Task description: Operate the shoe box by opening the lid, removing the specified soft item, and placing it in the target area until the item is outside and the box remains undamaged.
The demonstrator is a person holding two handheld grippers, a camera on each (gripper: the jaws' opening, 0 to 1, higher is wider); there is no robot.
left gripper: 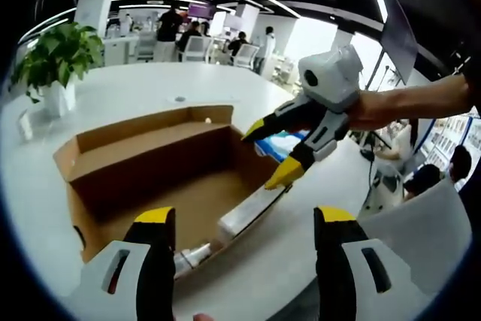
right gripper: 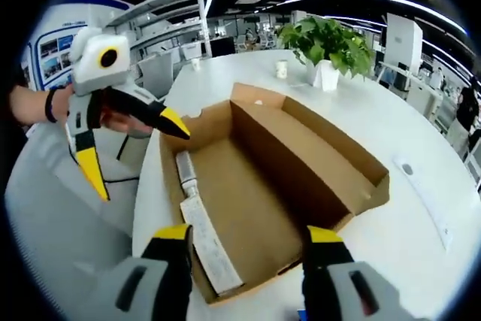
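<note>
A brown cardboard shoe box (left gripper: 150, 186) (right gripper: 255, 186) stands open on the white table, its lid (left gripper: 143, 134) (right gripper: 316, 144) raised along the far side. A long white item (left gripper: 244, 216) (right gripper: 204, 246) lies inside against one side wall. In the left gripper view my left gripper (left gripper: 244, 219) is open and empty above the box's near edge; in the right gripper view it (right gripper: 137, 154) hangs open beside the box. My right gripper (right gripper: 248, 237) is also open and empty over the box's near end, and it (left gripper: 272, 154) appears above the box's rim, held by a hand.
A potted plant (left gripper: 56, 58) (right gripper: 327, 43) and a small white cup (right gripper: 282, 69) stand on the white table (left gripper: 135, 84) (right gripper: 421, 148). Something blue (left gripper: 284, 144) lies behind the box. People sit at desks in the background (left gripper: 188, 31).
</note>
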